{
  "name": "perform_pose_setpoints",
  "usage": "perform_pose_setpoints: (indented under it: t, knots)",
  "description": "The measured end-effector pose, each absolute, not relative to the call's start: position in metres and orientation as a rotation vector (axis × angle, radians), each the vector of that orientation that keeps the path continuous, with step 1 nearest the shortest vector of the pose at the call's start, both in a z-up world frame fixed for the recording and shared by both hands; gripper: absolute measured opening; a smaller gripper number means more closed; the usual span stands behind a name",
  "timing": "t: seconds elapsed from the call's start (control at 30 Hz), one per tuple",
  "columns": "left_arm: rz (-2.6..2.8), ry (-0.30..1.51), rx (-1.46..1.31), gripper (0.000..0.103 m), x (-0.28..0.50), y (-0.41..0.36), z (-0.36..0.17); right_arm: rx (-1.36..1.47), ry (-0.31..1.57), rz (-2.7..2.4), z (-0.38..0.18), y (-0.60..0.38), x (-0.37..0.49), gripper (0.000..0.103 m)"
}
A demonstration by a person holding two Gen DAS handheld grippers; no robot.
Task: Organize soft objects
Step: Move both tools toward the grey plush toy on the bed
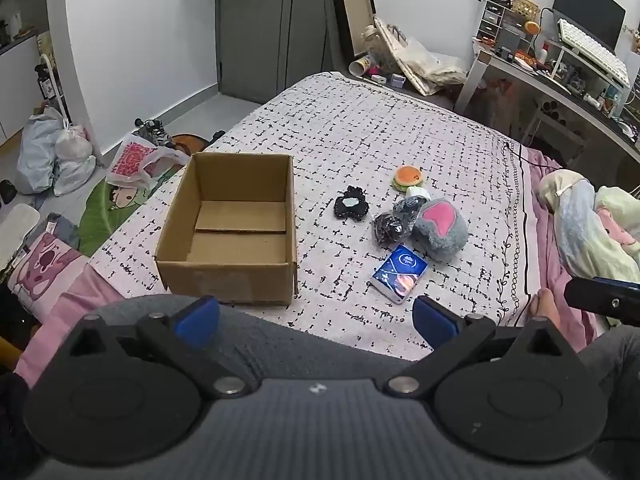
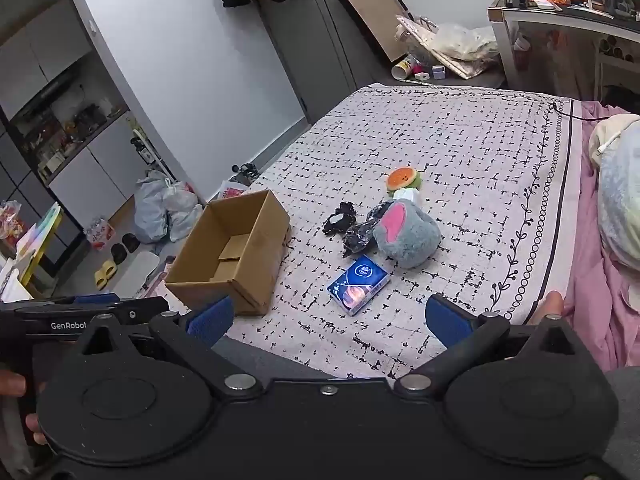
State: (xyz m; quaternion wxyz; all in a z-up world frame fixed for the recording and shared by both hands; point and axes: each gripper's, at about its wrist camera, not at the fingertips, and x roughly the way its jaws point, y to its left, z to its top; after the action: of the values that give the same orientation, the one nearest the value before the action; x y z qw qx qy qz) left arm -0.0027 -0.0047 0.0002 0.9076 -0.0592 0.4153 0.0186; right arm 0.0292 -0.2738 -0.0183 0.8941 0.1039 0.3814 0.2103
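Observation:
An empty open cardboard box (image 1: 228, 228) (image 2: 236, 248) stands on the bed. To its right lie a grey plush with a pink patch (image 1: 440, 228) (image 2: 406, 236), a blue tissue pack (image 1: 400, 272) (image 2: 358, 284), a black scrunchie (image 1: 351, 208) (image 2: 339, 220), a black item in clear wrap (image 1: 390, 226) (image 2: 358, 236) and an orange burger plush (image 1: 408, 178) (image 2: 403, 180). My left gripper (image 1: 316, 316) is open and empty at the bed's near edge. My right gripper (image 2: 328, 316) is open and empty, near the tissue pack.
The patterned bedspread (image 1: 360, 132) covers the bed. Pillows and bedding (image 1: 592, 220) lie on the right. Bags (image 1: 52, 156) and clutter sit on the floor to the left. A desk (image 1: 560, 68) stands at the back right. The left gripper's body (image 2: 80, 312) shows in the right wrist view.

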Motion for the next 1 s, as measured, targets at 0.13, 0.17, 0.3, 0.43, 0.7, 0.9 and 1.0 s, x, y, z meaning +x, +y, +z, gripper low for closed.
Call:
perform_pose_setpoints:
  t: [0.13, 0.17, 0.3, 0.43, 0.7, 0.9, 1.0]
  knots:
    - [0.037, 0.861, -0.118, 0.102, -0.001, -0.005, 0.000, 0.212, 0.784, 0.430, -0.020, -0.274, 0.023, 0.103]
    - [0.037, 0.861, -0.118, 0.102, -0.002, -0.005, 0.000, 0.211, 0.783, 0.429, -0.021, -0.274, 0.023, 0.103]
    - [0.035, 0.858, -0.111, 0.102, -0.002, -0.007, 0.001, 0.211, 0.783, 0.428, -0.020, -0.275, 0.022, 0.103]
    - [0.035, 0.858, -0.111, 0.102, -0.002, -0.008, 0.001, 0.201, 0.783, 0.424, -0.020, -0.275, 0.022, 0.103]
    - [0.028, 0.860, -0.102, 0.102, -0.004, -0.014, 0.004, 0.201, 0.782, 0.418, -0.019, -0.277, 0.021, 0.103]
    - [0.028, 0.862, -0.104, 0.102, -0.005, -0.014, 0.004, 0.198, 0.783, 0.416, -0.019, -0.276, 0.020, 0.103]
    - [0.030, 0.864, -0.106, 0.102, -0.004, -0.014, 0.003, 0.196, 0.782, 0.417, -0.019, -0.276, 0.020, 0.103]
